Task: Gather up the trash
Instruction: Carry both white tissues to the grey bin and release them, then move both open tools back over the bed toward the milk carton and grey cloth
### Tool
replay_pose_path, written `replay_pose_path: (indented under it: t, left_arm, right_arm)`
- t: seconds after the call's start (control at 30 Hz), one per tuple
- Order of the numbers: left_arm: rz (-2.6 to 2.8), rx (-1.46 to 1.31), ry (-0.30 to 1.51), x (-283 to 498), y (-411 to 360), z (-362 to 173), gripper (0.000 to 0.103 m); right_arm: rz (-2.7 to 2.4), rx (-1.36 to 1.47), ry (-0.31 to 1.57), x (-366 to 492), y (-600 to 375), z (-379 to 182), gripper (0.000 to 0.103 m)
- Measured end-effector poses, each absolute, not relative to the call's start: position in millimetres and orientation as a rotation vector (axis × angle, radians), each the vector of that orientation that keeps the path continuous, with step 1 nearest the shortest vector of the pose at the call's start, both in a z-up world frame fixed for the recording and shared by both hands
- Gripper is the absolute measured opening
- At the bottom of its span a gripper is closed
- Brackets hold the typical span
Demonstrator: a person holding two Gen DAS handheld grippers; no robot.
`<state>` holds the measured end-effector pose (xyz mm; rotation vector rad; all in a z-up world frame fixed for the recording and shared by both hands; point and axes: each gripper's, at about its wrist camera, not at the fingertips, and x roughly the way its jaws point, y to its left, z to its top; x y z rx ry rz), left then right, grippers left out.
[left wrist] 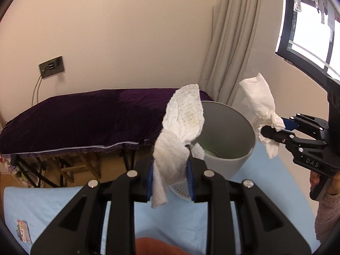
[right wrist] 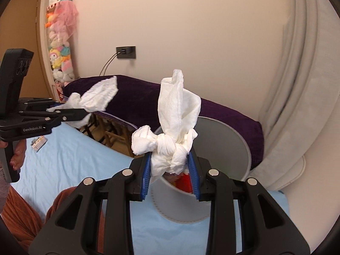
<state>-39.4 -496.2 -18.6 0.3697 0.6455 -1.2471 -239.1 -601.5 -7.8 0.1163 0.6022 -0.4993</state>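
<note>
My left gripper (left wrist: 170,170) is shut on a crumpled white paper towel (left wrist: 182,123) and holds it in the air, just in front of the grey trash bin (left wrist: 233,127). My right gripper (right wrist: 171,170) is shut on a knotted white tissue (right wrist: 174,127) and holds it over the bin's near rim (right wrist: 212,212). The bin stands on the light blue sheet (right wrist: 74,159); something red (right wrist: 186,182) and something green (left wrist: 209,146) lie inside it. The right gripper (left wrist: 269,130) with its tissue (left wrist: 259,99) shows right of the bin in the left view. The left gripper (right wrist: 85,112) with its towel (right wrist: 99,95) shows at the left.
A purple-covered table (left wrist: 85,119) stands behind the bin against the wall. A beige curtain (left wrist: 229,42) and a window (left wrist: 308,21) are at the right. A small white package (right wrist: 39,143) lies on the sheet. A wall socket (right wrist: 125,52) with cables is behind.
</note>
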Motion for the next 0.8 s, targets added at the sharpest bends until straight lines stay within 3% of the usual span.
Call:
replay_pose_path:
  t: [0.37,0.43,0.47,0.5,0.53,0.8]
  left_arm:
    - [-1.364,0.405,0.686,-72.7,-582.7,-28.1,0.028]
    - [-1.389,0.417,0.682,-77.9,-592.2,-28.0,0.035]
    - [-1.39,0.427,0.671,-80.6,-593.5,-27.9,0.052]
    - [-1.38,0.434,0.649,-83.8,-595.3,-26.7,0.073]
    - [-1.37,0.436,0.625,-87.2,-597.6,-25.2,0.078]
    - [-1.338,0.444,0.622,-77.2,-589.9,-26.1,0.079]
  right_arm:
    - [-0.545,0.119,0.608,-259.3,-648.7,0.2,0.03]
    - [-0.547,0.134,0.603,-259.4,-656.6,0.2,0.037]
    - [-0.556,0.142,0.597,-261.5,-661.2,0.1,0.051]
    - [-0.567,0.146,0.589,-264.1,-665.6,0.6,0.056]
    - [-0.576,0.149,0.581,-264.0,-668.8,1.1,0.059]
    - [-0.567,0.164,0.575,-259.0,-671.9,3.7,0.059]
